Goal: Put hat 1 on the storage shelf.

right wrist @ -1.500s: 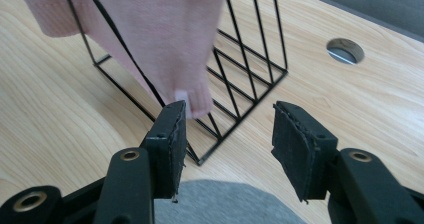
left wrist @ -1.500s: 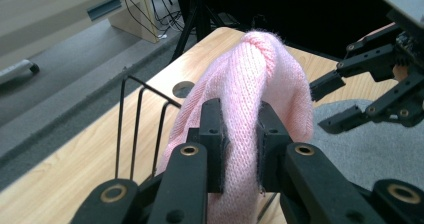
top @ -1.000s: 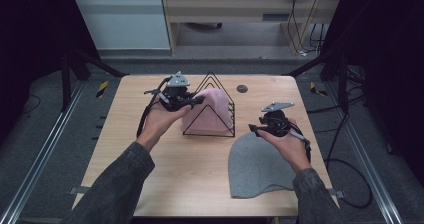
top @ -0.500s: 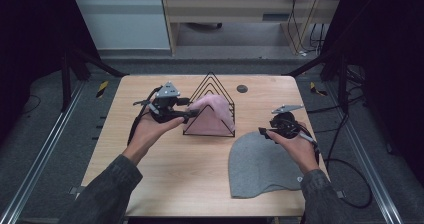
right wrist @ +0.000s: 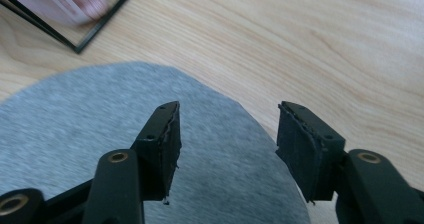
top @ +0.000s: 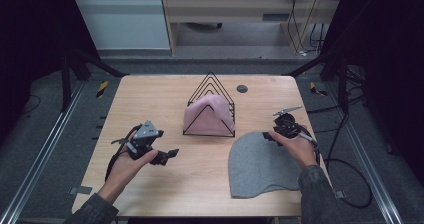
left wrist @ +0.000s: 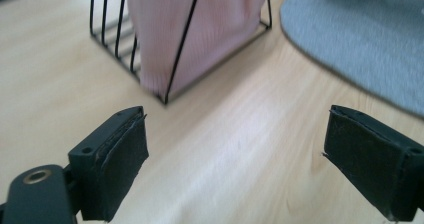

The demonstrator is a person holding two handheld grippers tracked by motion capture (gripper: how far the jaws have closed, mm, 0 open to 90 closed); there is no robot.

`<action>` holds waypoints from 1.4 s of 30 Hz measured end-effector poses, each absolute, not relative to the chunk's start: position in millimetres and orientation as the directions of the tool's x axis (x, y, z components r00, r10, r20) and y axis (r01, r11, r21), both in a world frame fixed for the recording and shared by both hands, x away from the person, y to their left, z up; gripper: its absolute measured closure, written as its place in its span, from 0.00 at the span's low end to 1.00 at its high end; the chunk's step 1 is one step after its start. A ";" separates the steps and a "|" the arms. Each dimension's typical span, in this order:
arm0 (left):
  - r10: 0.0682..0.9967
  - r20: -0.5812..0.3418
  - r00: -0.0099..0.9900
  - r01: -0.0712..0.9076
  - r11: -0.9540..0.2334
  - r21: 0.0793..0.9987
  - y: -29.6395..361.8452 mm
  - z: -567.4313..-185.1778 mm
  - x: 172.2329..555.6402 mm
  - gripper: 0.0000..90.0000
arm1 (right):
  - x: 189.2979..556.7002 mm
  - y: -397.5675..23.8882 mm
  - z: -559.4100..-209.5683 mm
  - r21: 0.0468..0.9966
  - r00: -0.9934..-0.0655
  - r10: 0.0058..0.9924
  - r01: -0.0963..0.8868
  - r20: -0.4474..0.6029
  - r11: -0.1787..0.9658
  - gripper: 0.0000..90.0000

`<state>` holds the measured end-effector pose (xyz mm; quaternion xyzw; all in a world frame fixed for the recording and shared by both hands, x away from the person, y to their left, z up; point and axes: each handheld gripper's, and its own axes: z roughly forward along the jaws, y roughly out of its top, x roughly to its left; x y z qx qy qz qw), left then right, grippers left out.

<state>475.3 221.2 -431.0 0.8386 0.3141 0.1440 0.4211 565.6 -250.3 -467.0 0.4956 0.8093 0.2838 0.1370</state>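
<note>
A pink knit hat sits inside a black wire rack at the middle of the wooden table. A grey hat lies flat at the front right. My left gripper hovers low, front left of the rack; its jaws have just been opening and stand wide with nothing between them. Ahead of it are the pink hat and grey hat. My right gripper is open over the grey hat's far edge, jaws just closing a little, pads off the cloth.
A small dark round spot marks the table's far side behind the rack. Cables trail off the table's right edge. A rack corner shows up-left of the right gripper. Bare wood lies between my left gripper and the grey hat.
My left hand has pulled back from the pink hat in the rack toward the front left and sunk, its jaws opening wide. My right hand has dropped a little toward the grey hat's edge.
</note>
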 end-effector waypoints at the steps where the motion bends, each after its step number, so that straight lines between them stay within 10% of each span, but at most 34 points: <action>1: 0.658 -0.022 0.752 0.416 -0.449 0.791 225.3 -435.0 471.7 0.11 | 565.6 -251.4 -468.9 0.591 -0.471 0.880 0.726 0.055 0.352 0.49; 7: 0.712 -0.007 0.702 0.459 -0.444 0.769 249.9 -445.0 458.9 0.11 | 563.7 -256.4 -479.7 0.582 -0.449 0.890 0.744 0.074 0.327 0.49; 25: 0.759 -0.010 0.651 0.487 -0.408 0.772 267.5 -451.0 466.1 0.12 | 557.7 -249.7 -482.9 0.570 -0.491 0.868 0.733 0.068 0.370 0.94; 42: 0.765 -0.085 0.639 0.524 -0.352 0.776 276.4 -458.4 475.1 0.09 | 503.5 -221.3 -422.3 0.755 -0.644 0.758 0.547 0.104 0.362 0.95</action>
